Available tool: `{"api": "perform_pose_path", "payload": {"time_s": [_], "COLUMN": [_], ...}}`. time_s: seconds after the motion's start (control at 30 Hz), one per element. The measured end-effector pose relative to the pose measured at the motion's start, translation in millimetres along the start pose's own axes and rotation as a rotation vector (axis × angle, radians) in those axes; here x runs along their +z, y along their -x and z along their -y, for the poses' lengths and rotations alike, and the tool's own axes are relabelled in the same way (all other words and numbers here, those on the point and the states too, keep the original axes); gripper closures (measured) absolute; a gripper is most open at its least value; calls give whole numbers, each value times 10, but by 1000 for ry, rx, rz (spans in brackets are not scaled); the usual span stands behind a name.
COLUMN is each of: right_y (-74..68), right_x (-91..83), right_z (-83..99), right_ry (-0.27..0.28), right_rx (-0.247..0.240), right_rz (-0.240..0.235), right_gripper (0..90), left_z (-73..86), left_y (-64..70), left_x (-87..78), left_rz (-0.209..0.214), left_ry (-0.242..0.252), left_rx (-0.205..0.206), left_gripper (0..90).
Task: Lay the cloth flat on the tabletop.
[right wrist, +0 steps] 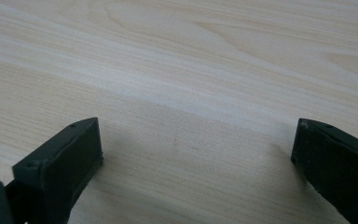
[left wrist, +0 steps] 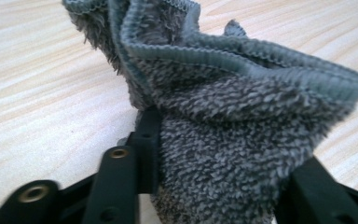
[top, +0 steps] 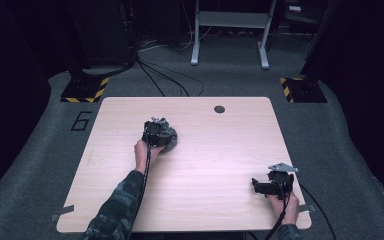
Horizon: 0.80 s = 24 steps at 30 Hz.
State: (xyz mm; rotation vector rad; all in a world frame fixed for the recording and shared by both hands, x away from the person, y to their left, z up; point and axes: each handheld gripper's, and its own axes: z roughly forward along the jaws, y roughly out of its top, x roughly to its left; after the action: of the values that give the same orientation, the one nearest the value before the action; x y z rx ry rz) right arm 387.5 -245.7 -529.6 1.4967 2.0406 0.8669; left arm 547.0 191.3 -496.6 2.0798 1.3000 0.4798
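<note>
Grey towel (top: 168,138), thick and fluffy with a stitched hem, is seen bunched into a heap on a pale wooden table (top: 205,165), a little left of the table's middle and well short of the small dark hole (top: 219,109) near the table's far edge. The left gripper (top: 156,134) is held against the near side of the towel. In the left gripper view the towel (left wrist: 223,135) is pressed between the two black jaws, which are closed on a wad of folds rather than on a single edge; the hem is seen curling loosely above the grip.

The right gripper (top: 272,186) is held well apart from the towel, toward the table's near right corner. In the right gripper view its jaws are spread wide with nothing between them, hovering over bare wood (right wrist: 182,70).

Several risks can be judged from this. Because a bunched mass is pinched (not a clean corner), the towel may come up as a clump if lifted, and any spreading or folding would be made harder. The pile is soft and springy, so part of the wad could slip out of the jaws under a pull. If the towel is dragged rather than lifted, it may be rolled tighter against the table. With the right gripper so far from the towel, no second hold is available to steady a loose hem, so that hem could flop and hide the corner needed next.
</note>
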Motion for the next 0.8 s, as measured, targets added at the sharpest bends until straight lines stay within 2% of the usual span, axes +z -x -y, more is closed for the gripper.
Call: {"api": "perform_pose_path", "payload": {"time_s": [0.13,0.3,0.33,0.47,0.5,0.8], "right_y": [0,0,1,1,1,2], "right_x": [0,0,-1,-1,-1,-3], "right_z": [0,1,1,1,1,2], "right_ry": [0,1,2,2,2,4], "right_rx": [0,0,1,1,1,1], "right_rz": [0,0,1,1,1,2], "right_gripper": [13,14,16,16,16,24], "left_z": [-4,-12,-23,-47,-66,-70], "left_y": [2,1,17,53,84,174], "left_x": [-20,-60,-105,-203,-279,-561], "left_rz": [-3,-4,-11,-5,-8,25], "left_ry": [13,34,44,64,77,124], "left_rx": [12,5,25,50,75,124], "left_gripper": [653,671,672,672,672,671]}}
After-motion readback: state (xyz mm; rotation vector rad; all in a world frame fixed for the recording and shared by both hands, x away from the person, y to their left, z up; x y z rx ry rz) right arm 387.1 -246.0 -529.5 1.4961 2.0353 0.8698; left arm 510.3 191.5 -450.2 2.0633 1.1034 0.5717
